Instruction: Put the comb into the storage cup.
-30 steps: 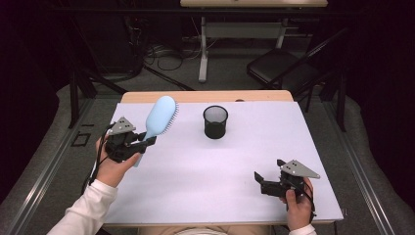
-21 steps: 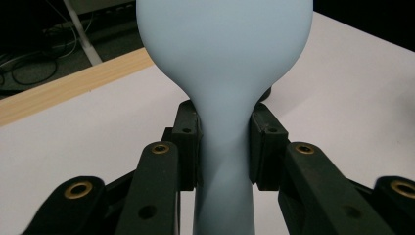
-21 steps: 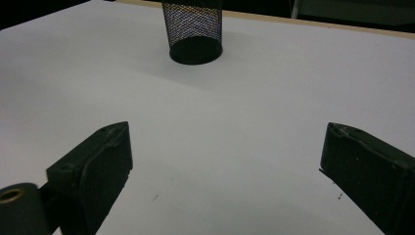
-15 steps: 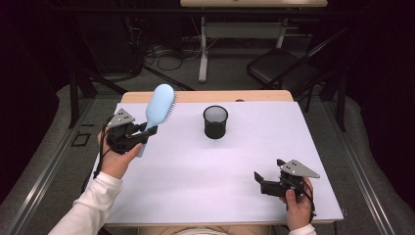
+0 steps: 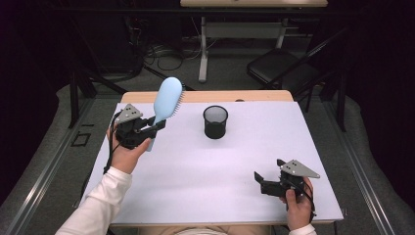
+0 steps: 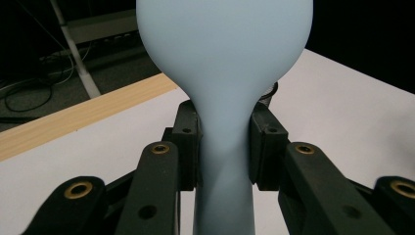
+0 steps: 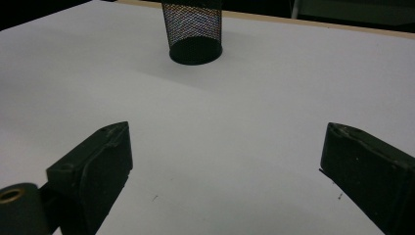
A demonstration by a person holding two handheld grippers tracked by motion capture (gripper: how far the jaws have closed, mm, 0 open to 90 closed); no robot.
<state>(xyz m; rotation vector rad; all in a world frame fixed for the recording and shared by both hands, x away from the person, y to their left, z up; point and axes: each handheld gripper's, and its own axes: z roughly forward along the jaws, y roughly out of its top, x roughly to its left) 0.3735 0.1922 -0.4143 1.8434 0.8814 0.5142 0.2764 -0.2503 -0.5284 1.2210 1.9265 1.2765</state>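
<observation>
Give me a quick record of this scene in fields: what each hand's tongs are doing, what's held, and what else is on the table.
left tongs: shut on the neck of the blue hairbrush, head raised and tilted away from the person
right tongs: open, nothing between them, low over the white table
mesh cup: black, upright, apart from both tongs, nothing seen in it
brush and cup: apart, brush to the cup's left in the high view

The hairbrush (image 5: 167,100) is pale blue, plain and smooth. The mesh cup (image 5: 215,121) is black wire netting. The desk (image 5: 235,166) is white with a light wood far edge. Both grippers are black; the sleeve (image 5: 100,208) is white.
</observation>
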